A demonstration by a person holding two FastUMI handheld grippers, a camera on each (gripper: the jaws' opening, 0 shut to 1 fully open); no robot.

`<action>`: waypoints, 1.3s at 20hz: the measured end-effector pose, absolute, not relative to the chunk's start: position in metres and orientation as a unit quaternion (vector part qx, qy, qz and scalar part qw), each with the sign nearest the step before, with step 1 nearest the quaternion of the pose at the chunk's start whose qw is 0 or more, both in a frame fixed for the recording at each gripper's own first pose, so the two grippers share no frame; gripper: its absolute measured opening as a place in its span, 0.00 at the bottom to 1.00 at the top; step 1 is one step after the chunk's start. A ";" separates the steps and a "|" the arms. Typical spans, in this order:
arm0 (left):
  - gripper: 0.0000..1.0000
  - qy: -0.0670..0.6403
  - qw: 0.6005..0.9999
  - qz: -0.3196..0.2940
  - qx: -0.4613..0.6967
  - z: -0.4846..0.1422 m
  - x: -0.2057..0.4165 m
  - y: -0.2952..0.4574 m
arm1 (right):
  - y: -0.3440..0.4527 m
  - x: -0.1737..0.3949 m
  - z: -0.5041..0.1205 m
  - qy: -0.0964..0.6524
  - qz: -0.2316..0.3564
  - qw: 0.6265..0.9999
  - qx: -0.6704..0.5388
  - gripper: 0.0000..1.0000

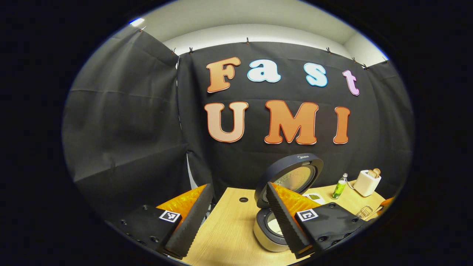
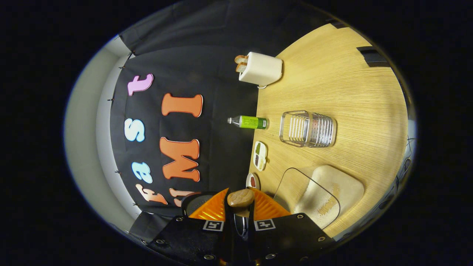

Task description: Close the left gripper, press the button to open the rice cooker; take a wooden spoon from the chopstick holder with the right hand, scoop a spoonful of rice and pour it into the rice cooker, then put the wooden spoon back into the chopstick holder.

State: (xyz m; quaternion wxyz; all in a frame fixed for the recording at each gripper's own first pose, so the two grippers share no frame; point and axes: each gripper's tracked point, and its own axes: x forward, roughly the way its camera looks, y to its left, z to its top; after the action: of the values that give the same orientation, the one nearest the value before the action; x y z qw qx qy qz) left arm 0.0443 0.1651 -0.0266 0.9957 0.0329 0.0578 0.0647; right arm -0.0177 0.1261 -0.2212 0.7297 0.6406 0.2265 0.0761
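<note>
The rice cooker [image 1: 268, 231] stands on the wooden table with its round lid [image 1: 292, 175] raised. My left gripper [image 1: 238, 218] is open above the table, its right finger in front of the cooker, with nothing between the fingers. My right gripper [image 2: 240, 195] is shut on the wooden spoon [image 2: 240, 198], whose rounded end pokes out between the fingers. This view is rolled sideways. The wire chopstick holder [image 2: 308, 129] stands on the table beyond the right gripper. A clear container of rice [image 2: 325, 195] sits close beside it. Whether the spoon carries rice cannot be told.
A white toaster [image 2: 260, 68] with bread and a green bottle [image 2: 249, 122] stand at the table's back edge by the black cloth wall. Small seasoning dishes [image 2: 259, 155] lie near the bottle. A small hole [image 1: 243, 199] sits in the table [image 1: 225, 236] left of the cooker.
</note>
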 end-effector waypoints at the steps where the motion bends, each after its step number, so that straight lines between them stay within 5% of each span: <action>1: 1.00 0.057 0.996 0.064 0.030 -0.026 0.044 0.163 | 0.126 -0.016 -0.212 0.225 0.079 0.727 0.643 0.16; 26: 0.95 0.063 0.992 0.110 -0.006 -0.041 0.033 0.198 | 0.260 0.086 -0.059 0.229 0.198 0.735 0.607 0.16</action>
State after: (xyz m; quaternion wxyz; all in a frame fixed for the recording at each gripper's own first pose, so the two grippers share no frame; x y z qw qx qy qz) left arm 0.0332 0.1978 -0.0413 0.9919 -0.0056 0.0627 0.1101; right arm 0.0865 0.2601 -0.0592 0.7348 0.6070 0.2286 0.1982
